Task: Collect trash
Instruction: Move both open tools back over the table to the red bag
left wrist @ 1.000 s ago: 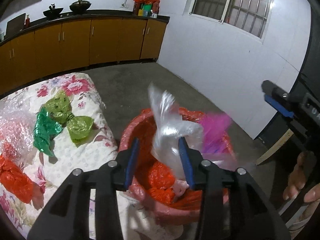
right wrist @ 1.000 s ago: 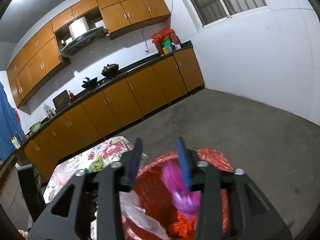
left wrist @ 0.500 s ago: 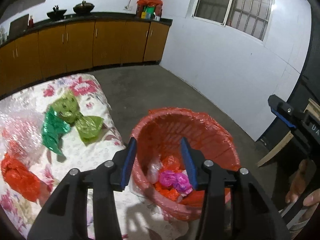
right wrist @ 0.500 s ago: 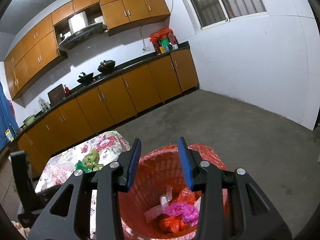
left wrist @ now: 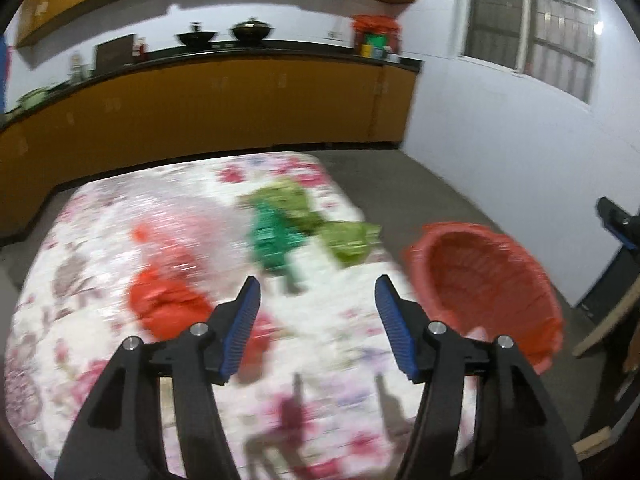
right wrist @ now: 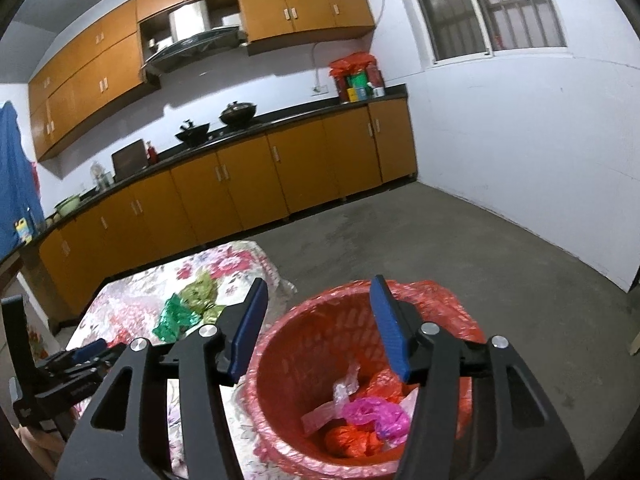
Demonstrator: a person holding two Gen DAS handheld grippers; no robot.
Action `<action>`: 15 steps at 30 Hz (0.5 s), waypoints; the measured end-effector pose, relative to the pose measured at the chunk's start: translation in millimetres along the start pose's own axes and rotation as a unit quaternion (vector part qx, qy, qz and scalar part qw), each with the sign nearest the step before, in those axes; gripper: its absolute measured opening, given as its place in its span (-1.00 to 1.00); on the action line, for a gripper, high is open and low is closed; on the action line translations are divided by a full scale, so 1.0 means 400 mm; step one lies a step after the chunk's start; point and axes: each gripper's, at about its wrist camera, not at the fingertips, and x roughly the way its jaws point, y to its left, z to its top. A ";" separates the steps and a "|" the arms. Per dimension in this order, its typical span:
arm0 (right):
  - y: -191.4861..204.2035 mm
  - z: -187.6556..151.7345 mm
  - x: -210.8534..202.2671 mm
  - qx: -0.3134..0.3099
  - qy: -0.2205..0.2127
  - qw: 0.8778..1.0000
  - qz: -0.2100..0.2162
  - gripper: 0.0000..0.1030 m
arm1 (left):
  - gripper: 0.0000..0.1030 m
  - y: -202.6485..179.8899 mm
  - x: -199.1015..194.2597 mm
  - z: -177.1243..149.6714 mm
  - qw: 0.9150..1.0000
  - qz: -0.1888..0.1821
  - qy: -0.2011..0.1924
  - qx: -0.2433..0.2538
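Orange cabinets [right wrist: 224,184] under black counter [right wrist: 280,120], two woks [right wrist: 238,112] on it, hood [right wrist: 192,46] above, barred window [right wrist: 496,4], floral cloth [left wrist: 120,216], concrete floor [right wrist: 440,240]

- Both views are fisheye: straight lines such as the counter [right wrist: 248,128] bow, and black vignette fills the corners.
- The left wrist picture is smeared by motion blur; the floral cloth [left wrist: 120,216], the green bags [left wrist: 280,232] and the cabinets [left wrist: 200,112] lose their detail, while the left gripper [left wrist: 318,320] stays sharp.
- The right wrist picture is crisp throughout.
- The room is lit by artificial light from above; the window [right wrist: 496,8] is dark.
- The white wall [right wrist: 520,140] is bright, nearly washed out.
- Dark gripper shadows fall on the cloth near the lower edge.
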 end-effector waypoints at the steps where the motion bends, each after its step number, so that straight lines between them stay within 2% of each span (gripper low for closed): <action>1: 0.006 -0.008 0.002 -0.003 0.002 1.000 0.003 0.06 | 0.21 0.032 -0.007 -0.009 1.000 0.016 -0.001 -0.004; 6: 0.078 -0.030 0.037 -0.024 0.027 0.999 0.028 0.06 | 0.27 0.152 -0.018 -0.032 0.997 0.069 0.006 -0.033; 15: 0.236 -0.072 0.096 -0.059 0.059 0.994 0.073 0.06 | 0.30 0.256 -0.011 -0.048 0.991 0.105 0.009 -0.080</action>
